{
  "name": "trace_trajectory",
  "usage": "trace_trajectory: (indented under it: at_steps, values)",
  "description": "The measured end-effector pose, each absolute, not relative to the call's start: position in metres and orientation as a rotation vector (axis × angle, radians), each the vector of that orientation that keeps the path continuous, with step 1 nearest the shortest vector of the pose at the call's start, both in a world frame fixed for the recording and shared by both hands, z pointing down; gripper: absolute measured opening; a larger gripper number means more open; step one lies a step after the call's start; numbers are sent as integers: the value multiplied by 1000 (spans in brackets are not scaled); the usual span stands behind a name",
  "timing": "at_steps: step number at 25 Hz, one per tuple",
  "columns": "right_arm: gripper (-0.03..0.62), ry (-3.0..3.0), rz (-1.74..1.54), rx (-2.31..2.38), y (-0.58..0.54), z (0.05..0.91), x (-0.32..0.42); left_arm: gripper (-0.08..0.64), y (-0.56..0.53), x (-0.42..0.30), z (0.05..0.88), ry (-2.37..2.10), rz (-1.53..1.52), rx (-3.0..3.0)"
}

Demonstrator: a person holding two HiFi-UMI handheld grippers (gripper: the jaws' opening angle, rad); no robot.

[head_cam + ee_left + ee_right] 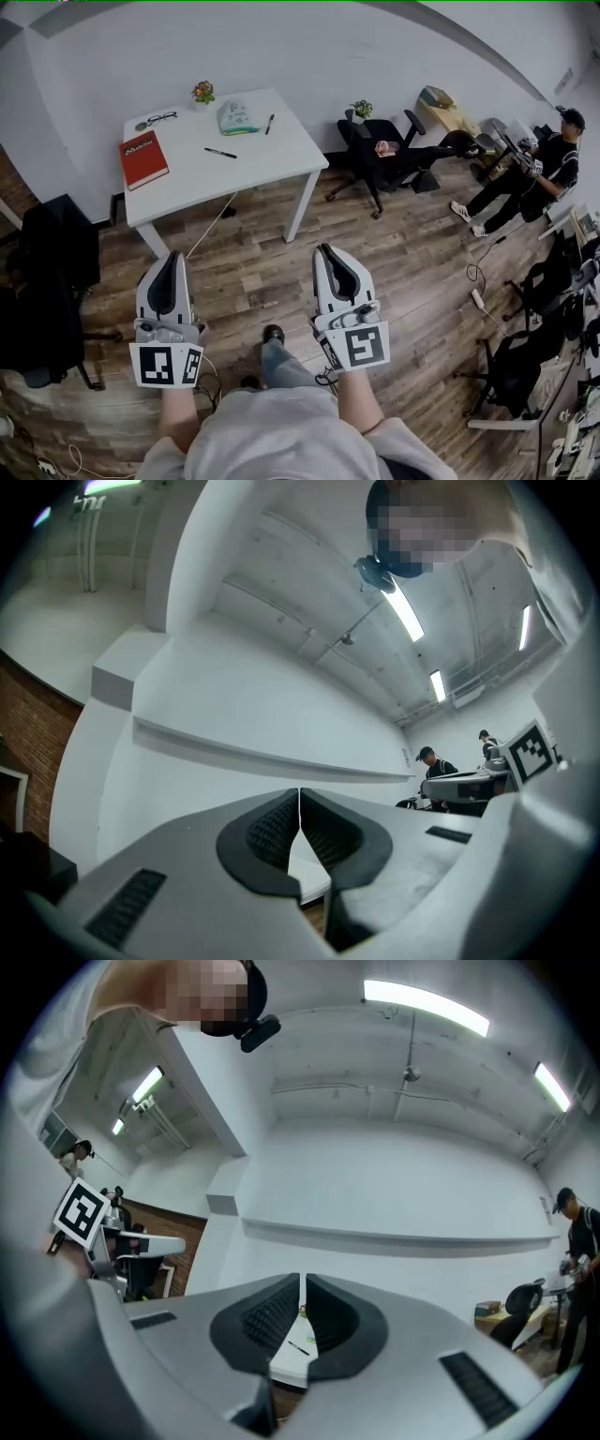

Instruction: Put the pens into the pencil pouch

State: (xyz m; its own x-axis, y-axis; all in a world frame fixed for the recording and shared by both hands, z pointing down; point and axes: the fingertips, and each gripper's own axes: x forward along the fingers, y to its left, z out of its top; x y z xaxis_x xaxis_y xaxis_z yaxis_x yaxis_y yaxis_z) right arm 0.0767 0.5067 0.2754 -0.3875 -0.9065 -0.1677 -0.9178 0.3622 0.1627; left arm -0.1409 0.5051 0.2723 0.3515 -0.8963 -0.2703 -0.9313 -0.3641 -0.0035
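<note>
Two black pens lie on the white table (258, 164), outside the pencil pouch (237, 117). Of these, one pen (221, 153) lies near the middle of the table, in front of the pouch. The other pen (269, 124) lies just beside the pouch, on its right. The pouch is pale green and lies flat near the far edge of the table.

A red book (143, 157) lies at the left end of the table. A pair of glasses (159, 118) lies behind the book. A small pot plant (202, 92) stands at the far edge, near the pouch.

The person stands well apart from the table, on the wooden floor (412, 253). The left gripper (172, 267) and the right gripper (330, 261) are held out side by side over the floor, and both point toward the table. The left gripper's jaws are pressed together and hold nothing. The right gripper's jaws are closed too, and they hold nothing. In the right gripper view, the table shows far off past the jaws.

Black office chairs (380, 155) stand to the right of the table. Another person in black (539, 173) sits at the far right
</note>
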Motion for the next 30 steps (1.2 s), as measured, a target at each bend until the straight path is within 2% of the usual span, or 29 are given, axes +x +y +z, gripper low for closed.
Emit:
trace_trajectory:
  at_steps: [16, 22, 30]
  values:
    - [43, 2622, 293, -1621, 329, 267, 113, 26, 348, -98, 248, 1804, 318, -2293]
    - [43, 2623, 273, -1592, 291, 270, 139, 26, 315, -71, 247, 1820, 296, -2245]
    - [43, 2659, 239, -1548, 253, 282, 137, 26, 282, -62, 259, 1839, 239, -2249]
